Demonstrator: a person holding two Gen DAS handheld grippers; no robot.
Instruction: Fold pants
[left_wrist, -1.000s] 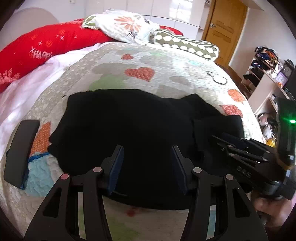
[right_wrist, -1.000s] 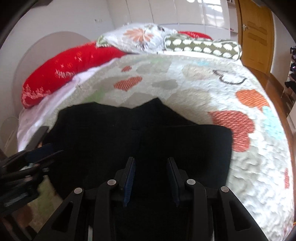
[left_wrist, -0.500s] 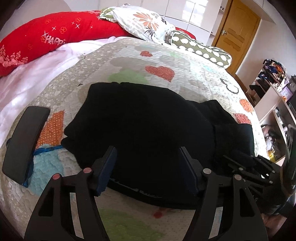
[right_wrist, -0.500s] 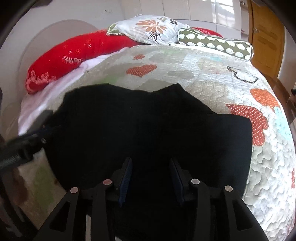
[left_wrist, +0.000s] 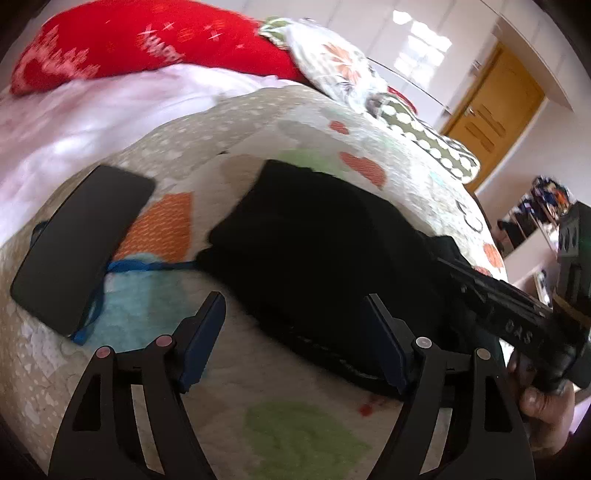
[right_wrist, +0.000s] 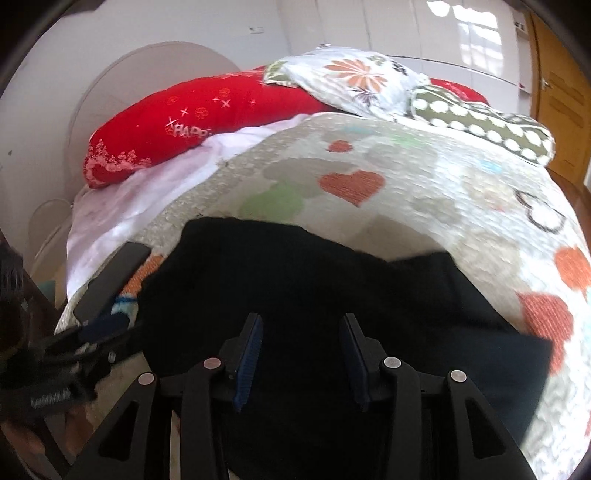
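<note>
A bedroom: quilted bed (right_wrist: 424, 192), pillows (right_wrist: 207, 122) (one floral).

Pants (right_wrist: 295, 295) on quilt (right_wrist: 424, 192); phone (left_wrist: 81, 243) left; pillows (right_wrist: 207, 110) behind.

The black pants (right_wrist: 332, 295) run off the right-wrist view's bottom edge, their near hem hidden behind the right gripper (right_wrist: 301, 354). The red pillow's (left_wrist: 147, 40) lettering is blurred in the left-wrist view.

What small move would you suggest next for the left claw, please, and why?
Probably bring the left claw toward the pants' near left edge and close on it. Its jaws have just been opening and stand wide with nothing gripped, and the pants lie flat on the quilt, ready for another fold.
</note>
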